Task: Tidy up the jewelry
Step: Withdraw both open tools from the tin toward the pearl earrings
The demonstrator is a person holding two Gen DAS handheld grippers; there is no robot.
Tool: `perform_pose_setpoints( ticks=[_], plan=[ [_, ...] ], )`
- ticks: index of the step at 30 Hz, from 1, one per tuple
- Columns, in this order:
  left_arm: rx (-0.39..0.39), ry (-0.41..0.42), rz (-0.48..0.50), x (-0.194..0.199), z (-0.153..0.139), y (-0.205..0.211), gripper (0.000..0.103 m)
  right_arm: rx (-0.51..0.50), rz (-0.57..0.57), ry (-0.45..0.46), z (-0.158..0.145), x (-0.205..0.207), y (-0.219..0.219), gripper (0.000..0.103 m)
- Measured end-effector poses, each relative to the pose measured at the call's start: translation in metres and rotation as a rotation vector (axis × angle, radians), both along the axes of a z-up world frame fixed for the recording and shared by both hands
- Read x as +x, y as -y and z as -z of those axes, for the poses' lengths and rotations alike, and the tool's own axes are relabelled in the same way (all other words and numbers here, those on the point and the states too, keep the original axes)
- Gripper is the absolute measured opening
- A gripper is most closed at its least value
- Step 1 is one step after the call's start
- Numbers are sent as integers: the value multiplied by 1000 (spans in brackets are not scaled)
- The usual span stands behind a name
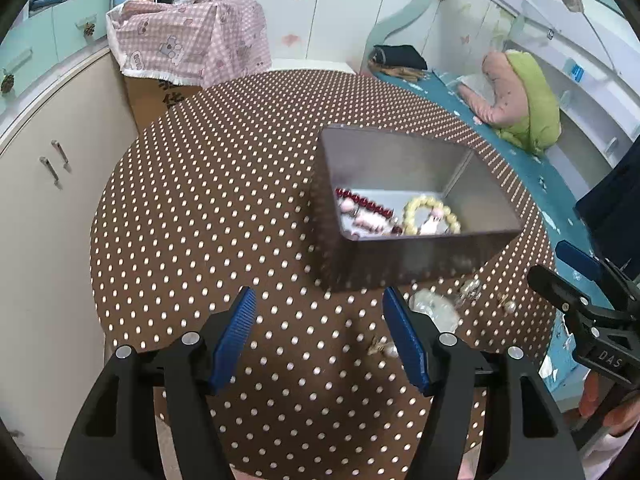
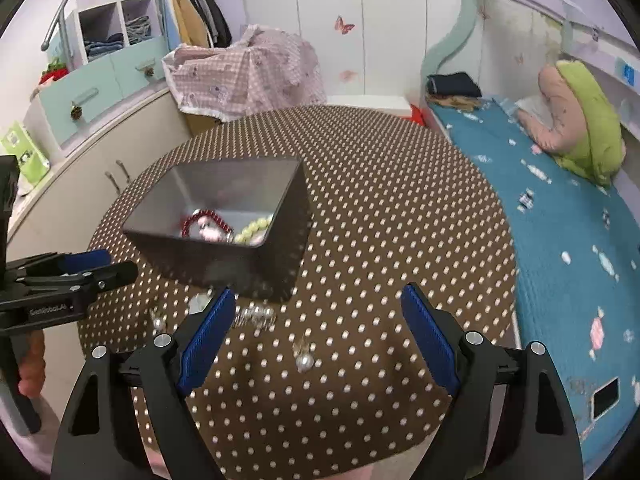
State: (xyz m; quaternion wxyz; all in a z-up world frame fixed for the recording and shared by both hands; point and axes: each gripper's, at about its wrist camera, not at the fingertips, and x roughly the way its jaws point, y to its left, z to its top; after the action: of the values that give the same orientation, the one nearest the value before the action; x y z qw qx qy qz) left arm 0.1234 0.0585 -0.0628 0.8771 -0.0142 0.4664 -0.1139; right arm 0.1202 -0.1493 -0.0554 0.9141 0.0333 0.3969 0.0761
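Hovering with jaws apart and empty, the left gripper point(image 1: 320, 336) and right gripper point(image 2: 316, 332) face the metal tin point(image 1: 400, 256) just ahead; a pearl earring point(image 2: 304, 361) lies between the right one's fingers.

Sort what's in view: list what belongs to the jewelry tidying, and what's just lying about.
Job:
metal tin
red bead bracelet
yellow bead bracelet
pearl earring
clear bracelet

Lying about:
pink checked cloth
green and pink pillow
folded dark clothes
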Motion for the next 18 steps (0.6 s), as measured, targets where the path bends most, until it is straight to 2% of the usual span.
perform_pose_setpoints(
  ticks=[8,15,16,18],
  plan=[
    [-14,-33,27,-13,13,-2,64,-2,-9,-41,25,-12,-2,82],
    [-26,-55,54,-26,22,10,64,-58,-29,-27,37,-21,-13,81],
    [-28,-58,60,-28,23,11,64,-72,-27,-16,37,-22,-15,80],
    [-25,-61,68,-29,24,14,64,-101,-11,-4,39,-24,-16,68]
  ],
)
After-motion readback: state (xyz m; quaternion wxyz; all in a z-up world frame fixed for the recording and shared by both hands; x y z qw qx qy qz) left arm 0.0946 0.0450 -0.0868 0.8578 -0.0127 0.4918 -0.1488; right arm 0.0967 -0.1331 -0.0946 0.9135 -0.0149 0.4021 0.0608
